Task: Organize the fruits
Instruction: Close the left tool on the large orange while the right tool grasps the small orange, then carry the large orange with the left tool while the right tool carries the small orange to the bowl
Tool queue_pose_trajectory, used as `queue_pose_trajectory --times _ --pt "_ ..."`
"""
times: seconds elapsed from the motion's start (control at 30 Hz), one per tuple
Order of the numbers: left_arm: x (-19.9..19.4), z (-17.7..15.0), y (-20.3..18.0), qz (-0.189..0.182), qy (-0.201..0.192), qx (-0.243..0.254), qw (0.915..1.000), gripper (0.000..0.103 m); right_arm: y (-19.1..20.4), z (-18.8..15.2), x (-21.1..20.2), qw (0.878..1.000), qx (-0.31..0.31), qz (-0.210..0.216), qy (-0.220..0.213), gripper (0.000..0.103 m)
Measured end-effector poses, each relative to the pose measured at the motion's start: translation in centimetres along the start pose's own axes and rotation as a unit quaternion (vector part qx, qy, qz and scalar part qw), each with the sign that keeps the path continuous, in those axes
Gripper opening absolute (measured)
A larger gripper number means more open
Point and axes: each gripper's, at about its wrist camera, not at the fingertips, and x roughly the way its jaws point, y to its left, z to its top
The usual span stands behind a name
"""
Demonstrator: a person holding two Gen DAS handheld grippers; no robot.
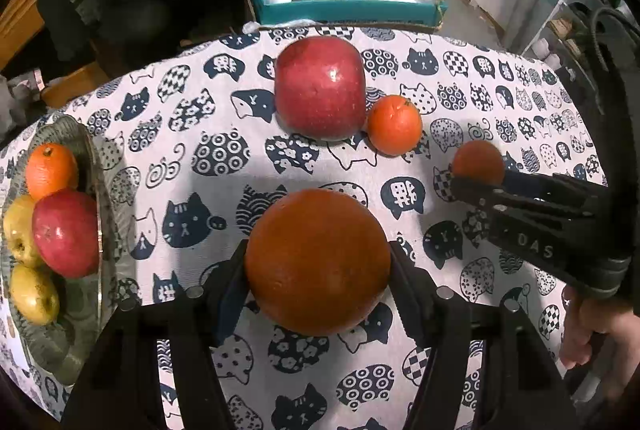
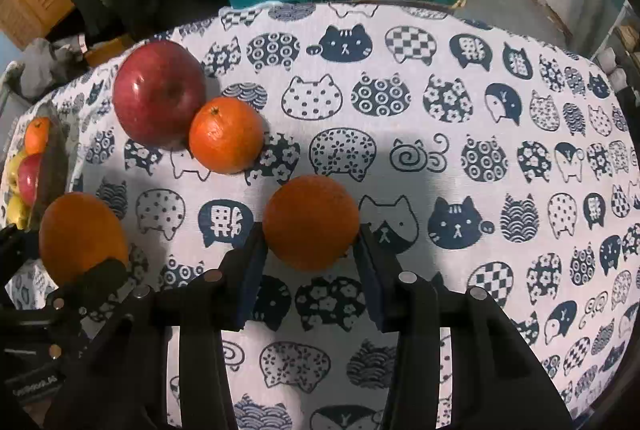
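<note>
My left gripper (image 1: 318, 262) is shut on a large orange (image 1: 317, 262), held over the cat-print tablecloth (image 1: 224, 102). My right gripper (image 2: 311, 242) is shut on a smaller orange (image 2: 311, 222); it also shows in the left wrist view (image 1: 478, 164). A big red apple (image 1: 320, 88) and a small orange (image 1: 394, 124) touch each other on the cloth beyond. A glass bowl (image 1: 94, 166) at the left holds an orange, a red apple and two yellow fruits. The left-held orange shows in the right wrist view (image 2: 82, 236).
A teal box (image 1: 344, 10) with plastic bags stands beyond the table's far edge. Dark clothing hangs at the far left. A shelf stands at the right. A hand (image 1: 596, 334) holds the right gripper's handle.
</note>
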Motion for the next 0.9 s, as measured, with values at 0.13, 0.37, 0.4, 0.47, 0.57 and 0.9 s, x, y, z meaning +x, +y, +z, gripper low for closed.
queue_pose_trajectory --times 0.13,0.37,0.4,0.47,0.57,0.9 --pt "-1.3 -0.1 0.5 -0.001 -0.01 -0.005 0.9999 0.066 0.2 0.0 -2.0 1.0 -0.002 -0.009 -0.017 0.043" --pt "-4.7 0.0 1.2 0.001 -0.045 -0.009 0.9989 0.066 1.3 0.0 -6.7 0.998 -0.012 -0.023 -0.06 0.043" --pt "-5.4 0.0 1.4 0.0 -0.051 -0.01 0.9986 0.066 1.5 0.0 -7.4 0.997 -0.013 -0.023 -0.067 0.043" --pt "-6.3 0.0 1.6 0.0 -0.058 -0.013 0.9982 0.066 1.9 0.2 -8.4 0.997 -0.014 -0.023 -0.076 0.043" --pt "-7.9 0.0 2.1 0.0 -0.071 -0.017 0.9973 0.066 2.6 0.2 -10.0 0.995 -0.019 -0.022 -0.093 0.043" --pt "-14.2 -0.4 3.6 0.002 -0.126 -0.02 0.9918 0.066 4.7 0.1 -15.9 0.988 -0.039 -0.011 -0.146 0.043"
